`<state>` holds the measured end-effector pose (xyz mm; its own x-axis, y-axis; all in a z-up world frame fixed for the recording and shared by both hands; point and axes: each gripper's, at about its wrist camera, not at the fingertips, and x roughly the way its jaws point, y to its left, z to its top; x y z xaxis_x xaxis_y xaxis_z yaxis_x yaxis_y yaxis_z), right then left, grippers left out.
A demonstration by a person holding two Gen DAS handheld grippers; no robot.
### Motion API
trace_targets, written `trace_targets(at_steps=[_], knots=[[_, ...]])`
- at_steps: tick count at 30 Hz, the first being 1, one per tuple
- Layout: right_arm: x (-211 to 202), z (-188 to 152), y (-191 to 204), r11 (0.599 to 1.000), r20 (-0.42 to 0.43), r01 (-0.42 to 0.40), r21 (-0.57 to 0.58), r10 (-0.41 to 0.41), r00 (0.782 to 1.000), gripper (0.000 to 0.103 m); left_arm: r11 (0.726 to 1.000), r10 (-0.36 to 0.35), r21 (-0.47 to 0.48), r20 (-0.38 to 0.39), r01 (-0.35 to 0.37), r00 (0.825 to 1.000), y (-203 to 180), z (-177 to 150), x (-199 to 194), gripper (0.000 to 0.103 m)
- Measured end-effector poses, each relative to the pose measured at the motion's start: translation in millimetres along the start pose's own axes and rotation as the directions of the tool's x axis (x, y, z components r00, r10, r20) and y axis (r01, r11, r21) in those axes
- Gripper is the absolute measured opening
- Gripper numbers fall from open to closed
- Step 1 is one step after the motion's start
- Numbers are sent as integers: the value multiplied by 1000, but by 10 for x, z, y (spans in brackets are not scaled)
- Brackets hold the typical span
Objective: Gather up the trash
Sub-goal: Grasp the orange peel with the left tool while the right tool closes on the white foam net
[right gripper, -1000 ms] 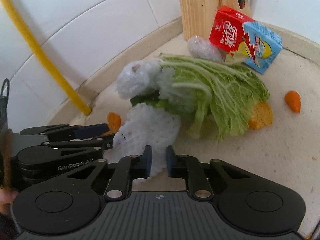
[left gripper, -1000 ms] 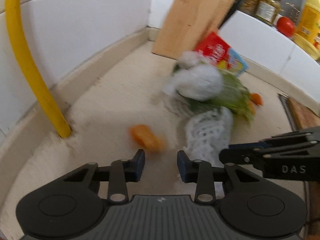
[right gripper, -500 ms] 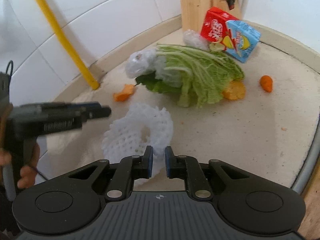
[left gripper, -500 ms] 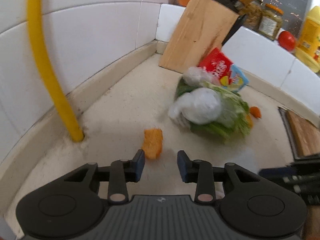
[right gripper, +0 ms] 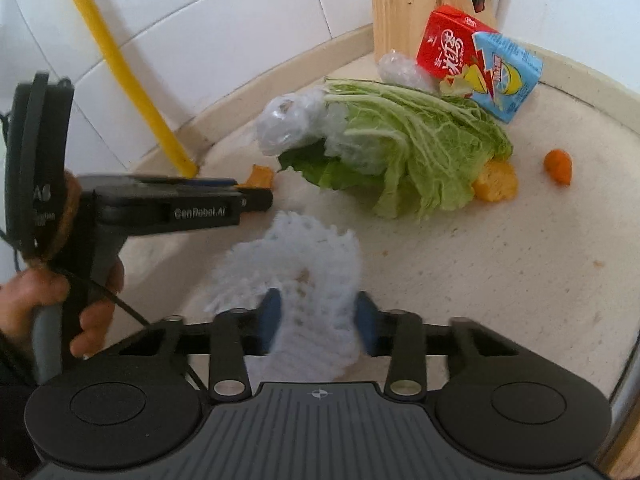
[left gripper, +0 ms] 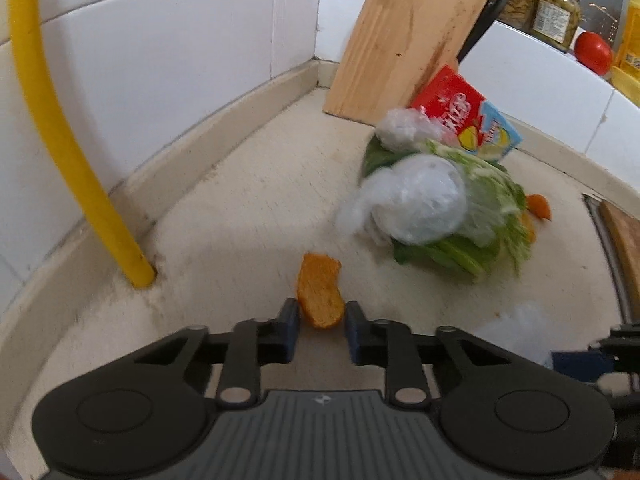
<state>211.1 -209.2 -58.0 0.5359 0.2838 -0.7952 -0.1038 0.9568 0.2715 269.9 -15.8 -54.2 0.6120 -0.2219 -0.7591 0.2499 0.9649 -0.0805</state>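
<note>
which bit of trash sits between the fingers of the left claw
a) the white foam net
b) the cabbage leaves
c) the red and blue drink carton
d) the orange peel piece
d: in the left wrist view the orange peel piece lies on the counter with its near end between the fingers of the left claw, whose jaws are closing around it; the white foam net is at the right claw instead.

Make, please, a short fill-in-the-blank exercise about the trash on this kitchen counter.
1. The white foam net lies between the fingers of the ____ gripper.
2. The pipe that rises beside the tiled wall is ____ in colour.
3. The red and blue carton leans against the ____ knife block.

Missing words: right; yellow; wooden
</note>
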Motion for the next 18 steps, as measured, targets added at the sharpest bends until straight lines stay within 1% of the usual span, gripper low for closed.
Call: trace_targets(at_steps=[1, 2, 3, 5, 6, 9, 12, 14, 15, 16, 17, 18], knots=[[-29, -4, 11, 1000, 8, 6, -3, -6, 1000, 31, 1000, -12, -8, -5, 12, 1000, -6, -34, -34, 11], [-67, -8, 14, 1000, 14, 9, -1, -9, 1000, 21, 1000, -25, -14, -5, 25, 1000, -13, -65, -70, 10], [-94, -13, 8, 1000, 10, 5, 6, -6, 1000, 19, 999, -39, -22, -6, 39, 999, -12, -97, -113, 9], [-148, -35, -6, 1000, -4, -14, 16, 14, 1000, 18, 997, -65, -39, -4, 65, 998, 20, -160, -203, 9], [-188, -59, 1, 1000, -3, -10, 11, 10, 1000, 18, 996, -74, -42, -1, 74, 997, 43, -195, -256, 9], [-297, -126, -10, 1000, -3, 0, 7, 0, 1000, 18, 996, -78, -42, 9, 78, 997, 71, -245, -375, 9], [-384, -163, -26, 1000, -2, 1, 8, -1, 1000, 18, 995, -92, -32, 3, 92, 996, 61, -293, -462, 10], [-409, -178, -42, 1000, -7, 8, 4, -8, 1000, 19, 997, -72, -13, 5, 72, 997, 34, -310, -468, 11], [-409, -185, -57, 1000, -12, 12, 5, -12, 1000, 20, 998, -65, -6, -1, 65, 998, 27, -305, -449, 17], [-402, -190, -73, 1000, -13, 18, 11, -18, 1000, 22, 998, -63, -9, -12, 63, 998, 26, -297, -424, 27], [-386, -192, -83, 1000, -21, 20, 8, -20, 1000, 28, 998, -60, -21, -19, 59, 998, 32, -293, -405, 33], [-364, -193, -81, 1000, -35, 25, 1, -25, 999, 32, 998, -57, -28, -19, 56, 998, 34, -297, -393, 40]])
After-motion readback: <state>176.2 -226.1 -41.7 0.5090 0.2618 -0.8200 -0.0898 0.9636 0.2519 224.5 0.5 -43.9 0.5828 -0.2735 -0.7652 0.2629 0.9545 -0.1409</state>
